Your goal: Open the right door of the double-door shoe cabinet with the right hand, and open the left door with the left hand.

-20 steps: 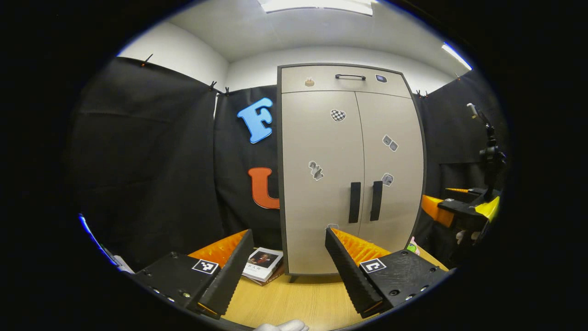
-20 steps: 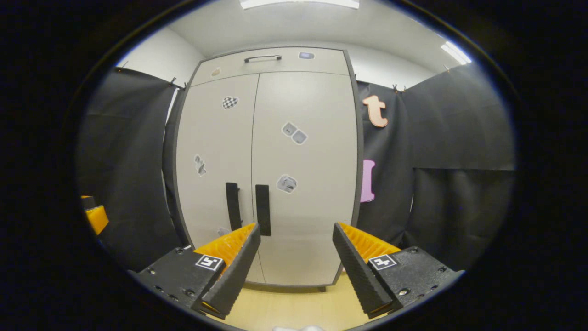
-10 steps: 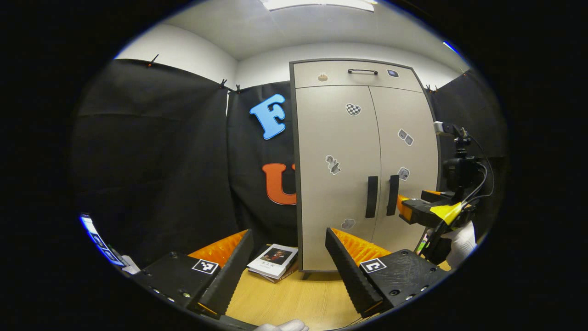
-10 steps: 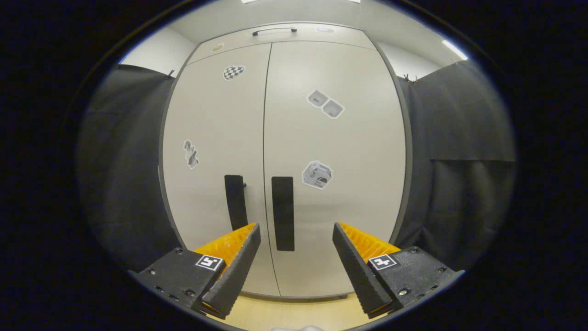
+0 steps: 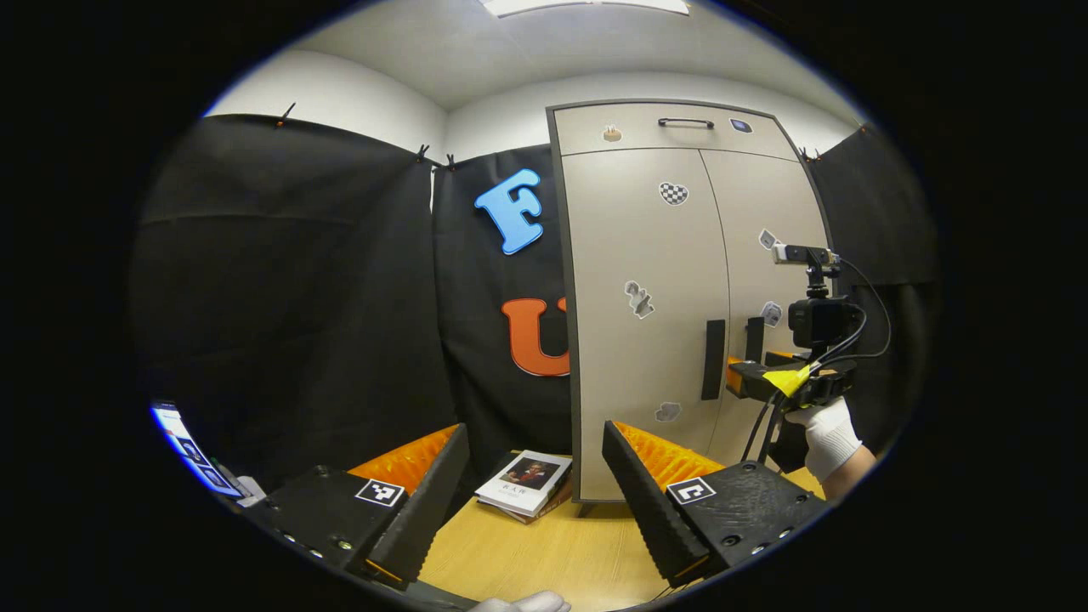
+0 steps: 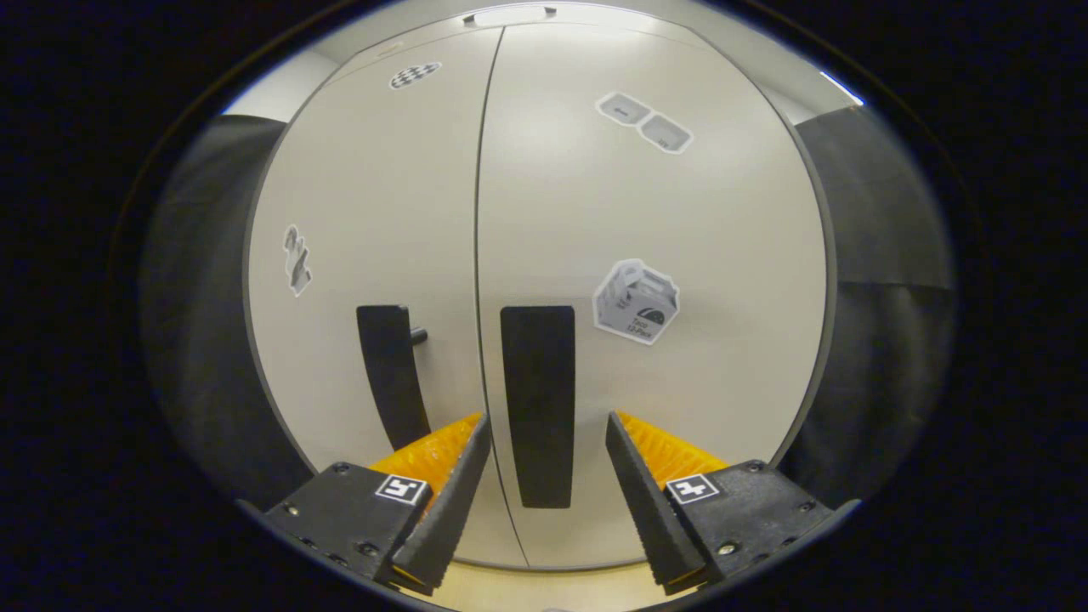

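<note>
The tall pale-grey double-door shoe cabinet (image 6: 646, 280) with a dark frame stands on the light wooden bench (image 5: 544, 552), both doors shut. In the right gripper view the right gripper (image 6: 544, 463) hangs close before the right door (image 6: 680, 340), its jaws spread wide with the flat black vertical right-door handle (image 6: 537, 399) seen between them, not touching either one; the matching black left-door handle (image 6: 393, 374) stands just beside it across the seam on the left door (image 6: 365, 255). A white box-shaped sticker (image 6: 636, 300) beside the right handle carries small print too fine to read with any certainty; other stickers, one of them checkered (image 6: 415, 74), bear no legible writing. In the left gripper view the left gripper (image 5: 535, 476) is held well back from the cabinet with its jaws wide apart around nothing, above the bench; a thin white paperback book (image 5: 524, 482) with a portrait on its cover lies by the cabinet's foot, its title too small to read. Farther off in that view, a white-gloved hand (image 5: 826, 435) holds the right gripper up at handle height. Compared with half a second earlier, the right gripper has come much nearer the doors, so the right handle now looms larger between the jaws, and the left gripper view has swung a little leftward, setting the cabinet farther to the right.
</note>
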A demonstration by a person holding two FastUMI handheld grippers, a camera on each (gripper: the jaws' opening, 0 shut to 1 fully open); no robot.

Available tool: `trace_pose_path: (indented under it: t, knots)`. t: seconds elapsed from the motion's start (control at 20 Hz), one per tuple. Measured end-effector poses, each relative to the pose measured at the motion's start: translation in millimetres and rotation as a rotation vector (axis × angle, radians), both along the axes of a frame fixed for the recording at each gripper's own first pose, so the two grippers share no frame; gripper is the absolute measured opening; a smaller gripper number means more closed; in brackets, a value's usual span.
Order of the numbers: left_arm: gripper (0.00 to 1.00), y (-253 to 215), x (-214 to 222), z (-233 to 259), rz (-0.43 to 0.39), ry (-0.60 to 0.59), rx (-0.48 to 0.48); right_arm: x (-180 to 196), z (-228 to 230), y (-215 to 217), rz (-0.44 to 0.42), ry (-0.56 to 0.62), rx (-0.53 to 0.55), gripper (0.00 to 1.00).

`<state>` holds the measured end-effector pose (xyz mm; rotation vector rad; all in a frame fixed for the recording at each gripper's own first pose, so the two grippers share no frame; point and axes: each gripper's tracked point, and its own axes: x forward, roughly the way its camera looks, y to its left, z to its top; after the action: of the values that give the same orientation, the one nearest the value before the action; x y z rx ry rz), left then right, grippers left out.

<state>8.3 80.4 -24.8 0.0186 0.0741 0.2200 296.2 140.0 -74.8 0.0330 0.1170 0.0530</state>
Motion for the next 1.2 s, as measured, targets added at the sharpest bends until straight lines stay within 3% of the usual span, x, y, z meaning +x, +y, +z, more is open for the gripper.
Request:
trace_pose_path:
  t: [0.2,0.5,0.85,1.2]
  knots:
    - [0.96,6,0,-2,0.01,0.005,-0.009,2,1,-6,-0.036,0.0,0.007,0.68]
    - [0.96,7,-1,-1,0.001,-0.007,-0.022,1,0,0,-0.022,0.01,-0.009,0.39]
    - [0.96,7,-11,-2,-0.01,-0.016,-0.038,-9,-1,-2,0.023,0.026,-0.012,0.32]
    - [0.96,-5,-19,-6,-0.036,-0.014,-0.045,-47,-5,-12,0.062,0.025,-0.004,0.3]
